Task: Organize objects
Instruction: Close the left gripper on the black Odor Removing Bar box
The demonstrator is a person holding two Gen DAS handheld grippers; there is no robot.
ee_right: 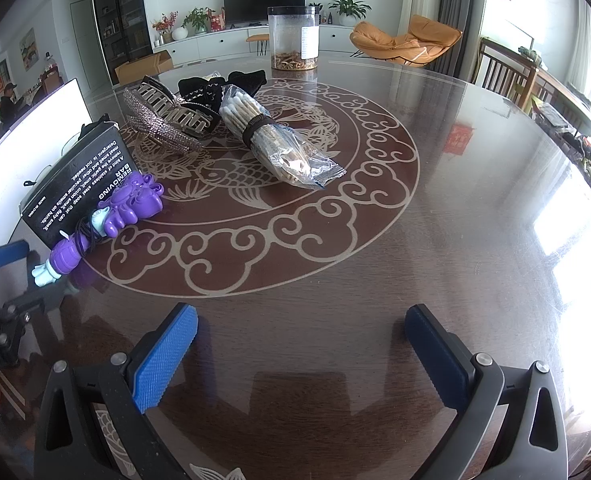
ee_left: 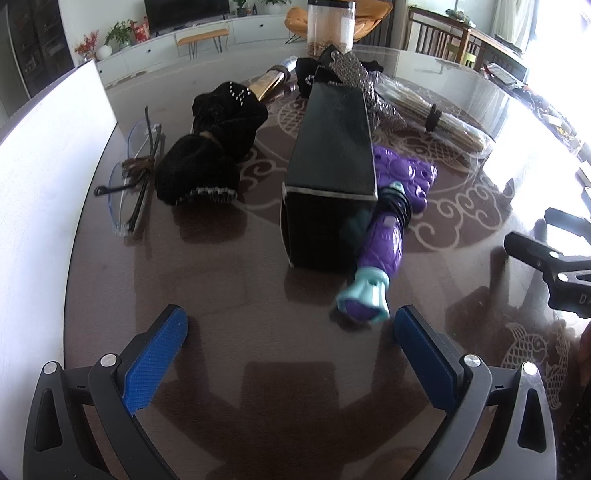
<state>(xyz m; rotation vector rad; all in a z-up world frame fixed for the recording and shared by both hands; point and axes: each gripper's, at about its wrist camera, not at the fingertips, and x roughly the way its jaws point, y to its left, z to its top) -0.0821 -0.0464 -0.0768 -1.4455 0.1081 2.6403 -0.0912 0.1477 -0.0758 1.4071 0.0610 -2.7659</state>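
Glossy wooden table [ee_right: 435, 240], matt black box [ee_left: 331, 152], knitted black cloth [ee_left: 211, 148]

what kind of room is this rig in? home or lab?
Most likely a home living/dining room. A TV sits on a long white cabinet with potted plants, an orange lounge chair is nearby, and the work happens on a round dark table.
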